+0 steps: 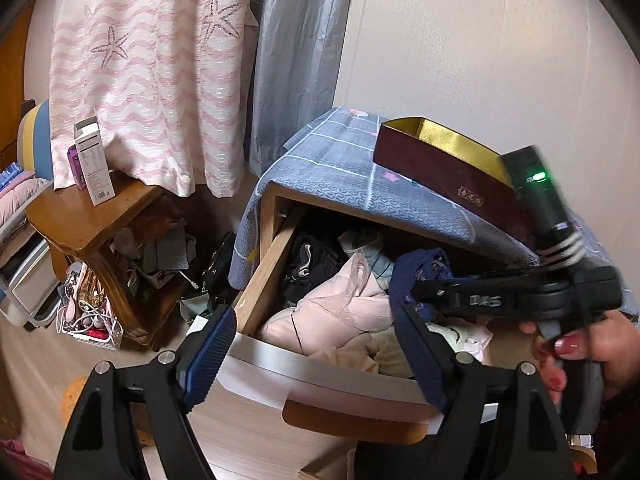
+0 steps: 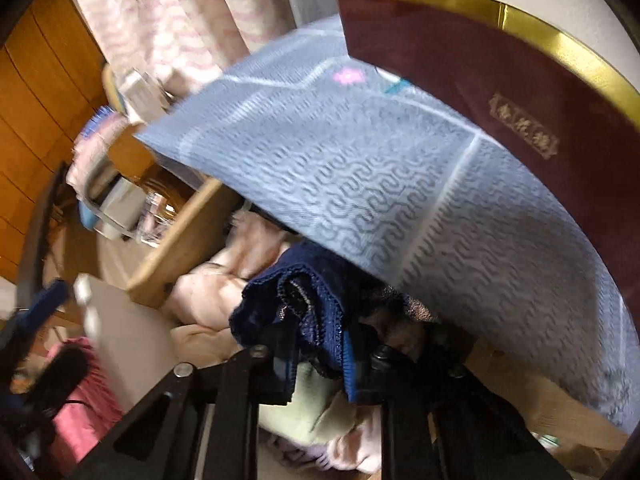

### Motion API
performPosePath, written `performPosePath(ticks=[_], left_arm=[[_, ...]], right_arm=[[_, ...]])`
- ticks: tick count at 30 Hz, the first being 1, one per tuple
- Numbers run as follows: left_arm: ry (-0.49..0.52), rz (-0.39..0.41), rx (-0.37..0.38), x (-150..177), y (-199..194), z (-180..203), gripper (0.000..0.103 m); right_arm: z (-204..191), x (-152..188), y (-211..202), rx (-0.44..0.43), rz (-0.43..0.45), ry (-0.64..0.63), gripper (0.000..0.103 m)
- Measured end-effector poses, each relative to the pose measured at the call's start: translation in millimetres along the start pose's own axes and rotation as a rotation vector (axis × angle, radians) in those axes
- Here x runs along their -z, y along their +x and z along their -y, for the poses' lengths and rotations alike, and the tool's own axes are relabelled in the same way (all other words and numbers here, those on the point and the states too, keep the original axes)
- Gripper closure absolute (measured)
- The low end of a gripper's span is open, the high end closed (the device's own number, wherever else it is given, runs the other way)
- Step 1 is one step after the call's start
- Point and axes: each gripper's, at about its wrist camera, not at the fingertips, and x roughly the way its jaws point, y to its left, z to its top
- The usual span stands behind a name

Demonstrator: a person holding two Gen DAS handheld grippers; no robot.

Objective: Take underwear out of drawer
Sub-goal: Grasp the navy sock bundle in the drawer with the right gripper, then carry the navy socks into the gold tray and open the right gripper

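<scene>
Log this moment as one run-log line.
step: lifting from open drawer | right gripper: shut on navy underwear | left gripper: open, before drawer front

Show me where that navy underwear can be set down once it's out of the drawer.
Bare patches: blue cloth left of the maroon box, and the wooden side table in front of the white carton. The open drawer is packed. Right gripper grips the navy underwear.

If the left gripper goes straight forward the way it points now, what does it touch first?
Probably the pale pink garment heaped in the open drawer. It lies between the open left gripper fingers' line, past the drawer's front edge. Depth is unclear.
</scene>
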Motion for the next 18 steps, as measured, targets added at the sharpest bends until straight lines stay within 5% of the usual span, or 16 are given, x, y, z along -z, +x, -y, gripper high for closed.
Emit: performPosePath(ticks=[12, 18], left_arm=[[-0.007, -0.015, 0.079, -4, 2, 6, 0.02], [0.07, -0.051, 0.106, -17, 16, 26, 0.02]], right_arm=[[4, 18, -99, -0.283, 0.17, 0.033, 0.088], [14, 14, -167, -0.382, 0.338, 0.024, 0.088]])
